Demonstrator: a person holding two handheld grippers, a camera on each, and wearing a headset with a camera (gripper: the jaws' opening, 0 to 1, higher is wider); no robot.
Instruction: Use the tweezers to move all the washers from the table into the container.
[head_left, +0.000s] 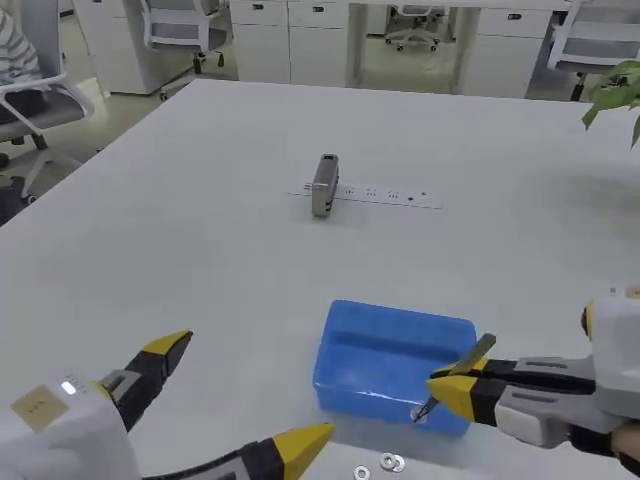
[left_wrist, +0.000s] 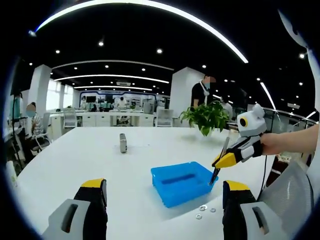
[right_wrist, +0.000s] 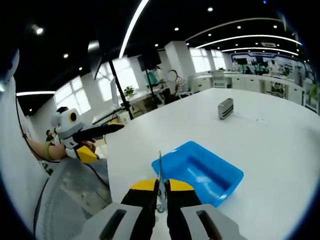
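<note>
Head view: a few washers (head_left: 386, 464) are left on the table (head_left: 200, 220), just beside the blue container (head_left: 380, 345); none can be made out inside.
Left gripper view: the left gripper (left_wrist: 164, 184) is held wide open, empty.
Right gripper view: the right gripper (right_wrist: 162, 185) is clamped on the tweezers (right_wrist: 160, 167), by the container's rim.

Bright even ceiling light, soft shadows, fisheye edge warping, slight blur

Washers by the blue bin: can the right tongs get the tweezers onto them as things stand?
Probably yes. The washers lie on bare table just in front of the bin, and the tweezers in the right tongs point down at its near corner, close by. Nothing lies between.
</note>
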